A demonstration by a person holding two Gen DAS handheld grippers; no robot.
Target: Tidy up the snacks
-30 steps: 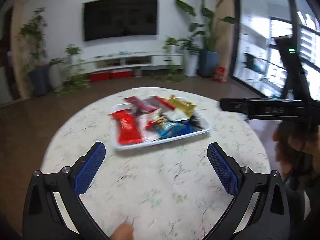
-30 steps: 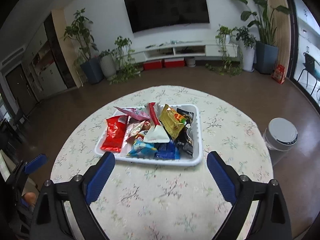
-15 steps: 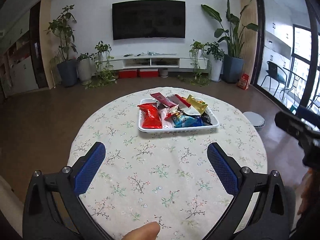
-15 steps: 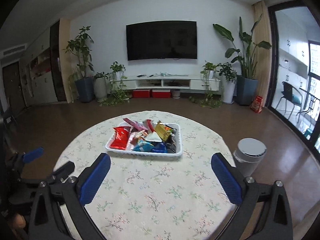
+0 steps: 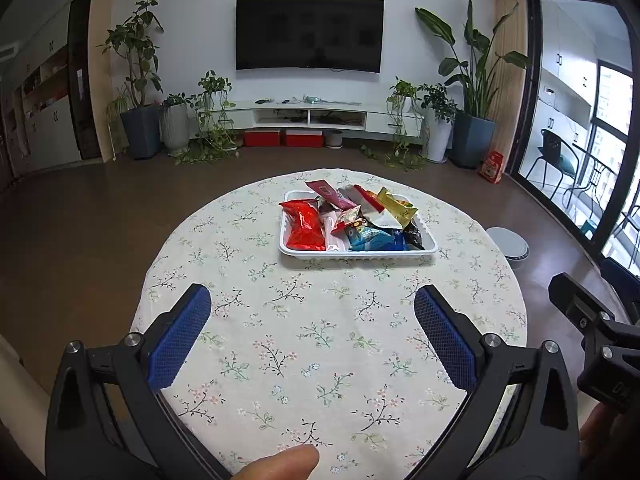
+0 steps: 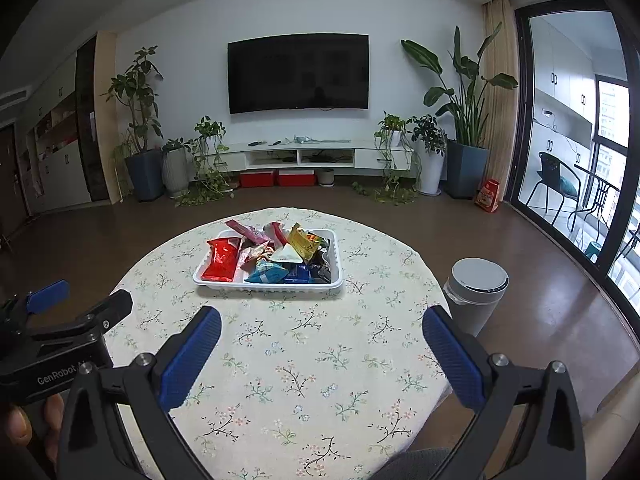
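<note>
A white tray sits on the far half of a round table with a floral cloth. It holds several snack packets: a red packet at its left, a yellow packet, and blue packets at the front. The tray and red packet also show in the right wrist view. My left gripper is open and empty, well short of the tray. My right gripper is open and empty, also short of the tray.
A grey round bin stands on the floor right of the table. Beyond are a TV, a low white cabinet, potted plants and a glass door at right.
Both grippers have pulled back and up from the tray, which now looks smaller and farther. Both stay open.
</note>
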